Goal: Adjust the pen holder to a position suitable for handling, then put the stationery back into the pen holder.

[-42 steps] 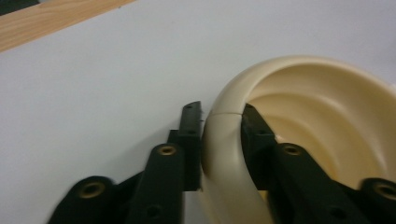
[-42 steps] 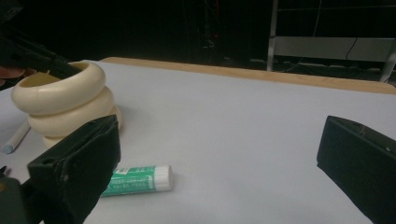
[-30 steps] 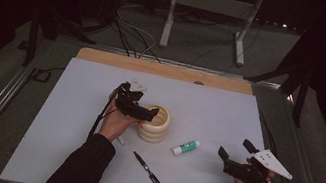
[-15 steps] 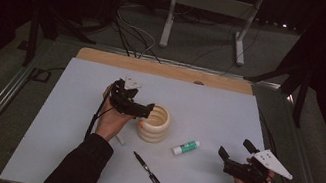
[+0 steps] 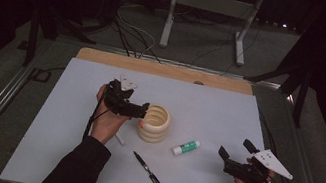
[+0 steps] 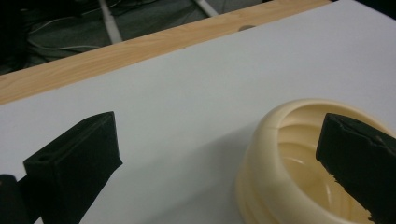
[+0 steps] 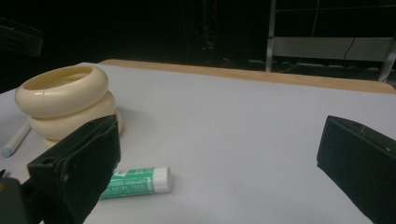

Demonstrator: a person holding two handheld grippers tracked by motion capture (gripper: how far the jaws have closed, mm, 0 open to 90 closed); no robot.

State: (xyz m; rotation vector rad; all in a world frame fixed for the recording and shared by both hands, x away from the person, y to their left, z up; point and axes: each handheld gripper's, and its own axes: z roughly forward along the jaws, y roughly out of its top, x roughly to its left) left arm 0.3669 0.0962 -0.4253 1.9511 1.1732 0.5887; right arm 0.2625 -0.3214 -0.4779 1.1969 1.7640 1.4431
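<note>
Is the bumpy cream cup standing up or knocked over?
Standing up. The cup sits on its base, its open mouth facing up.

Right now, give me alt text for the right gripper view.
The right gripper has its black jaws open over a white table, with a green-and-white glue stick lying just ahead. Farther left stands a cream ribbed pen holder.

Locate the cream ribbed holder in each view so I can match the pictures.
High view: cream ribbed holder at centre, beside the left gripper.
Left gripper view: lower right, behind one jaw.
Right gripper view: upper left.
Shared landmark: the table's wooden edge.
</note>
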